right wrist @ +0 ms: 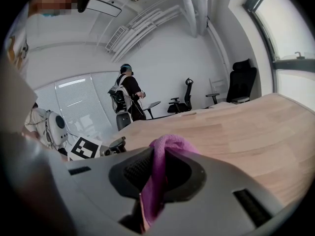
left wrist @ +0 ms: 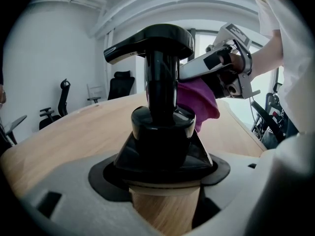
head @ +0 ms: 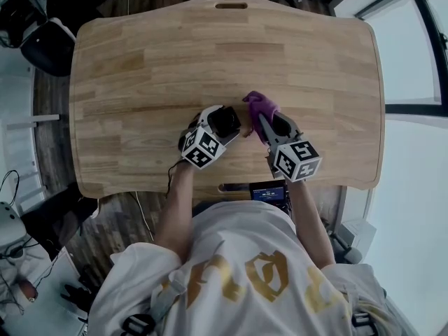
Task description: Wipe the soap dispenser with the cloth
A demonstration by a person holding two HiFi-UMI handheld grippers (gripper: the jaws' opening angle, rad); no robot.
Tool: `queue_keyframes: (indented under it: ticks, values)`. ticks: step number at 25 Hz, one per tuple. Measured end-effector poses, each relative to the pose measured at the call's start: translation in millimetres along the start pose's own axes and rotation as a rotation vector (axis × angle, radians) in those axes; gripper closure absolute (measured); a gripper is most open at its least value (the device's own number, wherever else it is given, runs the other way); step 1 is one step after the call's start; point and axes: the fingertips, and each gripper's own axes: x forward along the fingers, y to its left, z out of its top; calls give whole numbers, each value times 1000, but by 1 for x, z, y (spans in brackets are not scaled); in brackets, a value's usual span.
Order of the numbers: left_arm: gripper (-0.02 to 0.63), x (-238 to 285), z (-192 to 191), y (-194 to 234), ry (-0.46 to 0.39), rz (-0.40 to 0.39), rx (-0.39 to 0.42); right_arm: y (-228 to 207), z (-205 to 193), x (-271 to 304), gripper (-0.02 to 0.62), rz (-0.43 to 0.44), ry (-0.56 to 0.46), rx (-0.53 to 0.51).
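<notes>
Head view: one soap dispenser (head: pixel 227 120) and one purple cloth (head: pixel 259 105) were near the tabletop's (head: pixel 210 54) near edge, between the left gripper (head: pixel 218 127) and the right gripper (head: pixel 266 123).

Left gripper view: the jaws were clamped on the upright dispenser, whose spout pointed to that view's left. The cloth touched its neck.

Right gripper view: the jaws pinched the cloth.

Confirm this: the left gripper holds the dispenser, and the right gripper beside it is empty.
Wrong on one point. The right gripper isn't empty: the right gripper view shows its jaws shut on a purple cloth. The left gripper does hold the dispenser, with the right one beside it.
</notes>
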Motion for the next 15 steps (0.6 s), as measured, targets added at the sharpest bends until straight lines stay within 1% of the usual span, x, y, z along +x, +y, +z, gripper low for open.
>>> queue_keyframes:
  ticks: [5,9,13,15]
  values:
    - [255,-8,14,2,-25,4,1,16,16,-8,545,51,-57,-5]
    - [255,-16,23,2,-29,7,5,29,27,-16,546,83,-94,-15]
    - [255,-29,38,0,-77,6,-21,41,35,-25,546,100,-118,-28]
    - [255,-35,44,-3,-83,7,-13,46,39,-30,546,110,-136,-24]
